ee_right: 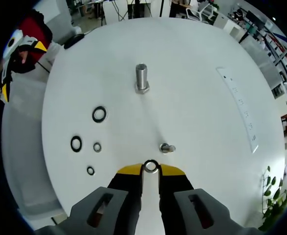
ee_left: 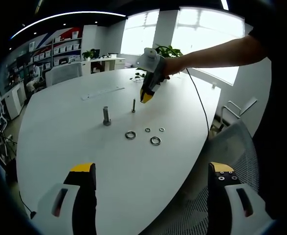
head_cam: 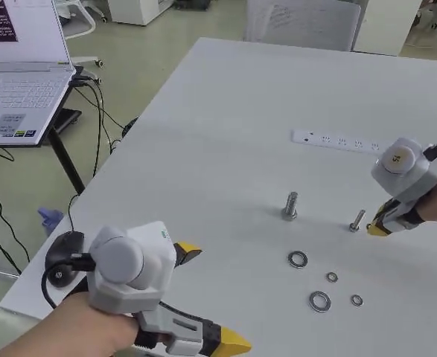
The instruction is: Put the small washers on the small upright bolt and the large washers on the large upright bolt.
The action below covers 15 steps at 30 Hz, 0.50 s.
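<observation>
No legible text anywhere. Laptop [head_cam: 17,89] screen lines and palm-rest stickers are too small to read. The mark on the right gripper [head_cam: 376,227] cap is blurred. Power strip [head_cam: 337,141] printing is unreadable.

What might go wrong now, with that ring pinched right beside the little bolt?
1. The right gripper pinches the washer only by its rim, at the very tips of its jaws. It might slip out and roll away across the table.
2. The small bolt seems to stand loose on its head. A nudge from the jaws while lowering the washer over it could tip it over.
</observation>
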### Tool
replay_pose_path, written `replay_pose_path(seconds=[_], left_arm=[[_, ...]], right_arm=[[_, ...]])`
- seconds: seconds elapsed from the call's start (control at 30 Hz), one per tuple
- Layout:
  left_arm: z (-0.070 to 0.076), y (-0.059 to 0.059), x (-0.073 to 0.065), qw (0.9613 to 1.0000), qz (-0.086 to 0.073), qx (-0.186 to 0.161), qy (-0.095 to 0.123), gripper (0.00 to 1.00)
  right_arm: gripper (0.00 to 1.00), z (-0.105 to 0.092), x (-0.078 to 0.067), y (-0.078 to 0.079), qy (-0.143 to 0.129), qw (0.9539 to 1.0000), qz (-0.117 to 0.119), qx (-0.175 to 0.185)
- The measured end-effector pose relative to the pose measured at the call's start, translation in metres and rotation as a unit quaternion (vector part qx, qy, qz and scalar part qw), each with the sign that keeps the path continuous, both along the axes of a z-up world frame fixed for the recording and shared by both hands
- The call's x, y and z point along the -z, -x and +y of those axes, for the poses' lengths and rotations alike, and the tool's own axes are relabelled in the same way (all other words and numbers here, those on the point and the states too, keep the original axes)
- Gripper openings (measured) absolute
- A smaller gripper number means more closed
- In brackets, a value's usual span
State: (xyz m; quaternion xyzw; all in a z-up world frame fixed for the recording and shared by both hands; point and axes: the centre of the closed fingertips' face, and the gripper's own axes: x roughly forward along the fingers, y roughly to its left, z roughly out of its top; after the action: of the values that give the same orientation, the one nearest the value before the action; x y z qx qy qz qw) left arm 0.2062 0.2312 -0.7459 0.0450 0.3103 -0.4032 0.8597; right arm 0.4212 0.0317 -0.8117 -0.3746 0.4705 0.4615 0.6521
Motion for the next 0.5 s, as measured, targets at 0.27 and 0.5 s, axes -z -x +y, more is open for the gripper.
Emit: replay_pose_path(seconds=[0.27, 0.5], left_arm=[[0.002, -0.001, 0.000, 1.0000, 0.000, -0.003, 0.000, 0.95], [0.005, 0.001, 0.001, 1.0000, 0.003, -0.004, -0.003, 0.95]], right_arm=[[0.12, 0.004, -0.006, -0.014, -0.001, 0.9999, -0.013, 0.000], [0.12, 0.010, -0.009, -0.026, -0.006, 0.9997, -0.025, -0.002]])
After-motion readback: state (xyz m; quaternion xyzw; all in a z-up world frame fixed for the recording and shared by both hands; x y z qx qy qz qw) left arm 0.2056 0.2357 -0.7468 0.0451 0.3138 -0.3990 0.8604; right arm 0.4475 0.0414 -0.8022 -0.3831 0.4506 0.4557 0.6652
